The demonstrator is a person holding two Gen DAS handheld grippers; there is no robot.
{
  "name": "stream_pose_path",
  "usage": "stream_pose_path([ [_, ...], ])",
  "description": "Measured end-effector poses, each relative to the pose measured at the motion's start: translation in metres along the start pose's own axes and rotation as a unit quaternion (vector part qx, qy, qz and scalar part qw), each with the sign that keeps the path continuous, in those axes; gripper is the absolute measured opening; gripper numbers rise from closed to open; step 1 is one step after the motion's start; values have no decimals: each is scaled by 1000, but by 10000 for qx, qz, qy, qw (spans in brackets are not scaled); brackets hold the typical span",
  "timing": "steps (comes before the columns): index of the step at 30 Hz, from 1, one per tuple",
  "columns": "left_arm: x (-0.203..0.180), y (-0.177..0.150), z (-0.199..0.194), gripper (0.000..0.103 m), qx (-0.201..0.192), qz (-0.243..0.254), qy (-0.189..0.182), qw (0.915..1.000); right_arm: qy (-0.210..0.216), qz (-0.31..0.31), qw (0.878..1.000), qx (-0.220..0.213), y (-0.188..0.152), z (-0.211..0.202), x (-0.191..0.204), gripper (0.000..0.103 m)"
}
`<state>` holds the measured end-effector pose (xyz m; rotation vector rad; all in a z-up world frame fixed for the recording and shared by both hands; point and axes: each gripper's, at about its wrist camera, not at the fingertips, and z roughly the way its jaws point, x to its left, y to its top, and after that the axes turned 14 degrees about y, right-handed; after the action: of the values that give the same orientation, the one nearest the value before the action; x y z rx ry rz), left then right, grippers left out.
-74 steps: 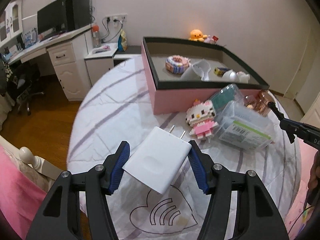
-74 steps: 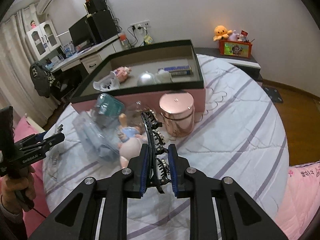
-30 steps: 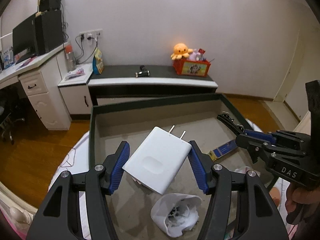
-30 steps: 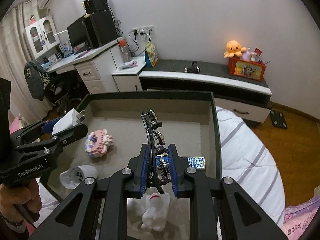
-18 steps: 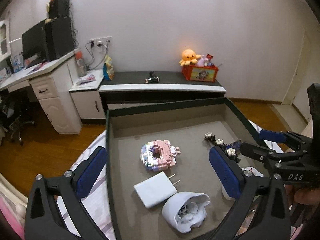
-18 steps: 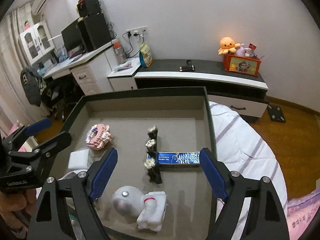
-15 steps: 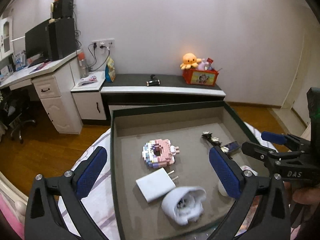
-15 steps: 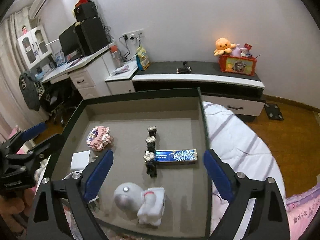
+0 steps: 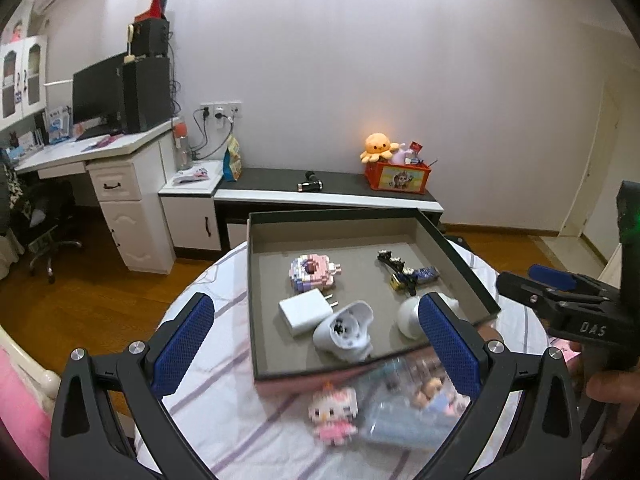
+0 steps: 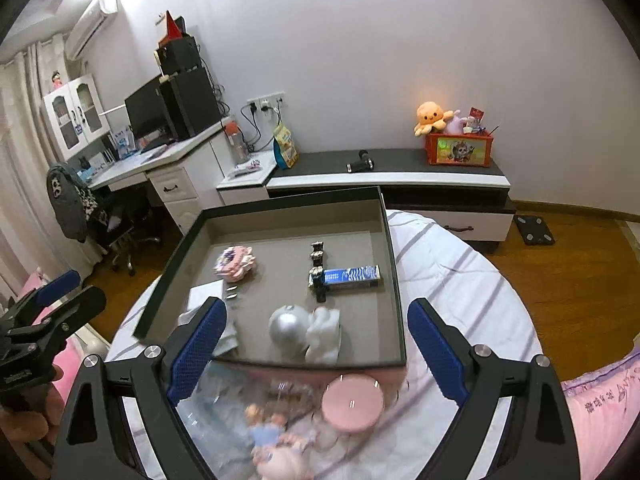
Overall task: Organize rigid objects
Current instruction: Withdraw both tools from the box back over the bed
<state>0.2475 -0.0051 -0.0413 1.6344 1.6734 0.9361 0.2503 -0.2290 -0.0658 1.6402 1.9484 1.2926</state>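
A pink box with a dark rim (image 9: 456, 256) (image 10: 394, 280) sits on the round table. Inside lie the white charger (image 9: 305, 312) (image 10: 206, 296), the black hair clip (image 9: 396, 266) (image 10: 318, 268) beside a blue bar (image 10: 352, 276), a pink block toy (image 9: 312, 274) (image 10: 236, 264), a white cup-like item (image 9: 346, 334) and a silver-white astronaut figure (image 10: 304, 330). My left gripper (image 9: 316, 344) is open and empty, above the box's near edge. My right gripper (image 10: 316, 354) is open and empty, above the box's near wall.
In front of the box lie a Hello Kitty block figure (image 9: 334, 412), a clear plastic case (image 9: 408, 408), a doll (image 10: 276, 440) and a pink round tin (image 10: 352, 402). A desk (image 9: 92, 152) and a low cabinet (image 9: 328, 196) stand behind the table.
Both grippers let go: the charger and the hair clip now lie in the box. Both grippers have opened wide and pulled back toward the table's near side.
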Motion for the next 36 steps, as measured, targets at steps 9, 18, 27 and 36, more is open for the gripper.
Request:
stream_pose_path([
  [9, 6, -26, -40, 103, -72, -33, 165, 9998, -80, -96, 9998, -179, -35, -44, 17, 93],
  [18, 8, -59, -77, 103, -160, -52, 319, 9993, -195, -13, 9996, -183, -76, -72, 24, 93],
  [27, 15, -89, -89, 103, 72, -240, 277, 9993, -261, -50, 9996, -57, -109, -86, 33, 93],
  [36, 11, -97, -95, 103, 102, -237, 254, 9993, -271, -51, 9996, -57, -110, -90, 35, 93],
])
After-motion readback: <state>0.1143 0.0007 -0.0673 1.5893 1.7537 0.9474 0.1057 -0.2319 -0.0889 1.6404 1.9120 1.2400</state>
